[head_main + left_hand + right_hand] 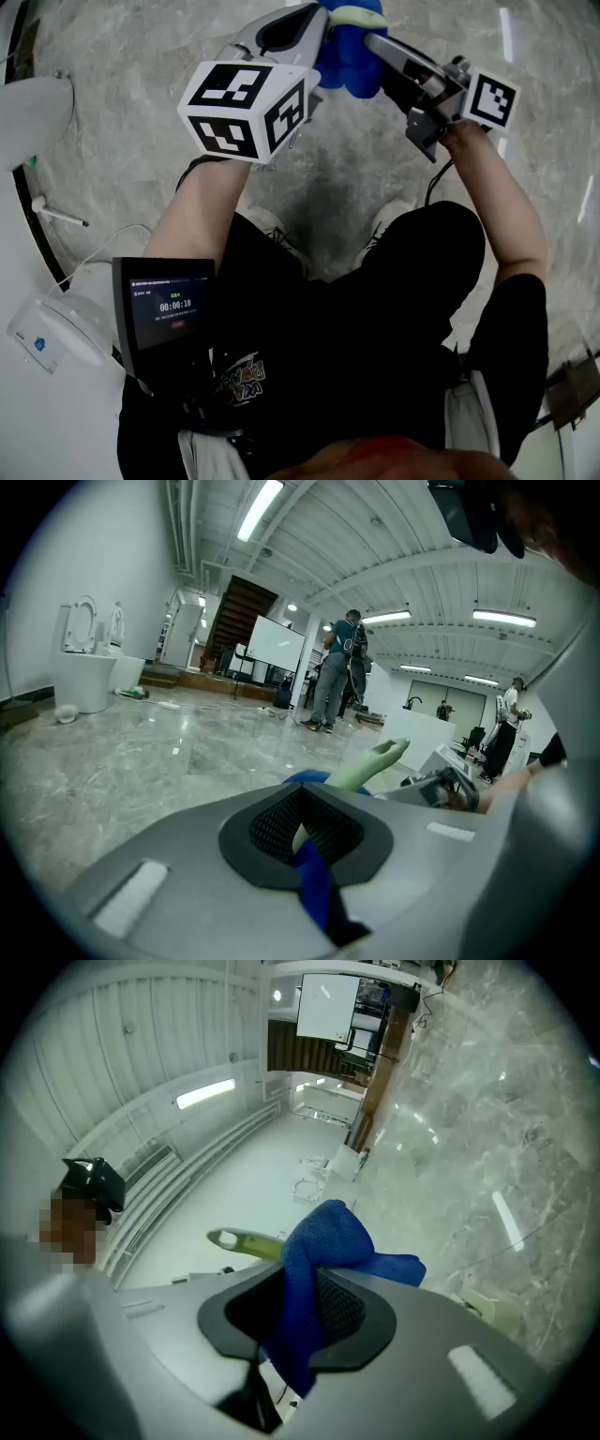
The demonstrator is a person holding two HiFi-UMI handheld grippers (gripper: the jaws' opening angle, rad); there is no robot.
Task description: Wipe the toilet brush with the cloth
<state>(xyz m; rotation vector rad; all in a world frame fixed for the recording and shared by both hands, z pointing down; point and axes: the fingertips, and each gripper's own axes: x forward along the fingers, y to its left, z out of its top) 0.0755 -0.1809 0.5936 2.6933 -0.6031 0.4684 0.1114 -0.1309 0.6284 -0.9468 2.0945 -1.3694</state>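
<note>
- Standing far off at the left of the left gripper view, on the grey marble floor: a white toilet with its lid up.
- Glowing low on the left of the head view, against the person's black shirt: a small screen with a timer on it.
- Clamping with the left gripper: jaws pressed together on the pale green handle of the toilet brush, with a strip of the blue cloth showing in the same gap.
- Held up in front of the person, between the two grippers and well above the floor: the toilet brush, only its green handle showing, the free end with its hanging hole pointing away from the left gripper.
- Bunched over that handle and touching it: the cloth, hiding where both sets of jaws meet in the head view.
- Pinching with the right gripper: jaws closed on a fold of the cloth, which runs through the gap and hangs below, with the handle just behind it.
</note>
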